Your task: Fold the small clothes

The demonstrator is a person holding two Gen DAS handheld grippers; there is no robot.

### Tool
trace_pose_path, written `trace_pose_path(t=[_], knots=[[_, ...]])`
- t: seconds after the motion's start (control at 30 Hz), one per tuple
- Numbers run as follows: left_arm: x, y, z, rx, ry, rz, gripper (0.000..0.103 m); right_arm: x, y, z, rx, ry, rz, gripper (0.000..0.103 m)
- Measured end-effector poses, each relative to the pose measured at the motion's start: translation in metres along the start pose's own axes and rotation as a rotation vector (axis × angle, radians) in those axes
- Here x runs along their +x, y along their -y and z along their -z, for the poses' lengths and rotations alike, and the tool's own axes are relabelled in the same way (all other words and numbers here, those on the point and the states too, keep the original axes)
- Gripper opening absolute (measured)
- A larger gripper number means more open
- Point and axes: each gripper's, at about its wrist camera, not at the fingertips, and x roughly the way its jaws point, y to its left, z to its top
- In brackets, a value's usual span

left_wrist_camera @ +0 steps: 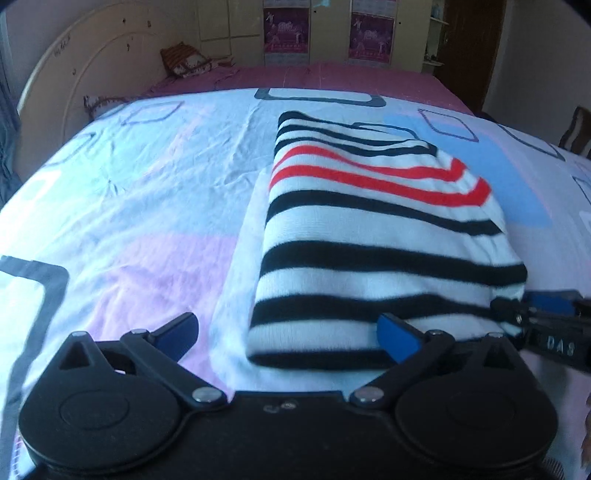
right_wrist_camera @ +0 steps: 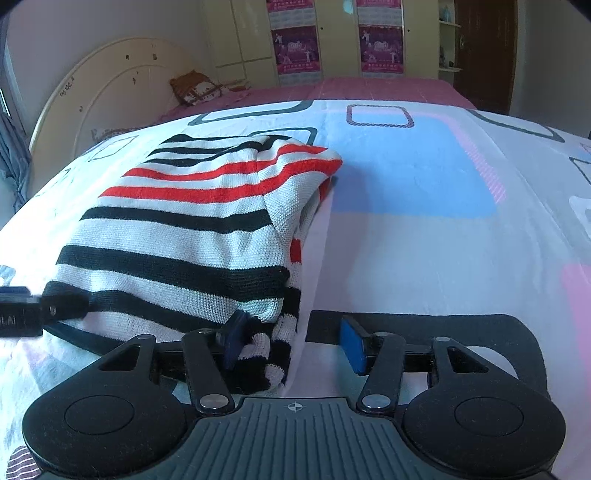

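A folded knit sweater (left_wrist_camera: 369, 229) with black and red stripes on white lies on the bed, seen as well in the right wrist view (right_wrist_camera: 184, 229). My left gripper (left_wrist_camera: 288, 334) stands wide open around the sweater's near left corner, and neither blue pad presses the fabric. My right gripper (right_wrist_camera: 293, 343) is open around the near right corner. Its left pad lies against the loose hem and its right pad stands apart over the sheet. Each gripper shows in the other's view, the right gripper (left_wrist_camera: 535, 314) and the left gripper (right_wrist_camera: 26, 314), both at the sweater's near edge.
The sweater rests on a white, pink and blue patterned sheet (right_wrist_camera: 424, 240) spread over a pink bed cover (left_wrist_camera: 332, 75). A cream headboard (left_wrist_camera: 92, 62) and a pillow (left_wrist_camera: 184, 59) are at the far left. A wardrobe with posters (left_wrist_camera: 325, 33) and a brown door (left_wrist_camera: 472, 48) stand behind.
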Motion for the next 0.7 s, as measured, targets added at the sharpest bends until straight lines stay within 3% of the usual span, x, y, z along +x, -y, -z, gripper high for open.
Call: trace_pose_path(t=[0.1, 0.17, 0.23, 0.4, 0.53, 0.67, 0.7], knots=[[-0.027, 0.01, 0.008, 0.034, 0.06, -0.034, 0.103, -0.023, -0.002, -0.003, -0.008, 0.035, 0.022, 0.069], [-0.05, 0.019, 0.013, 0.06, 0.098, -0.071, 0.103, -0.048, -0.001, 0.0, 0.003, 0.08, -0.004, 0.073], [-0.079, 0.027, 0.021, 0.073, 0.146, -0.083, 0.103, -0.075, -0.002, 0.008, -0.012, 0.108, -0.037, 0.083], [-0.151, 0.041, 0.046, 0.014, 0.242, -0.091, 0.103, -0.147, -0.004, 0.042, -0.098, 0.175, -0.067, 0.085], [-0.193, 0.057, 0.069, 0.036, 0.212, -0.071, 0.103, -0.199, -0.005, 0.07, -0.105, 0.2, -0.076, 0.085], [-0.229, 0.075, 0.097, 0.107, 0.261, -0.148, 0.103, -0.248, -0.003, 0.091, -0.095, 0.25, -0.08, 0.088], [-0.237, 0.078, 0.103, 0.116, 0.269, -0.165, 0.103, -0.259, -0.002, 0.095, -0.091, 0.265, -0.076, 0.094]])
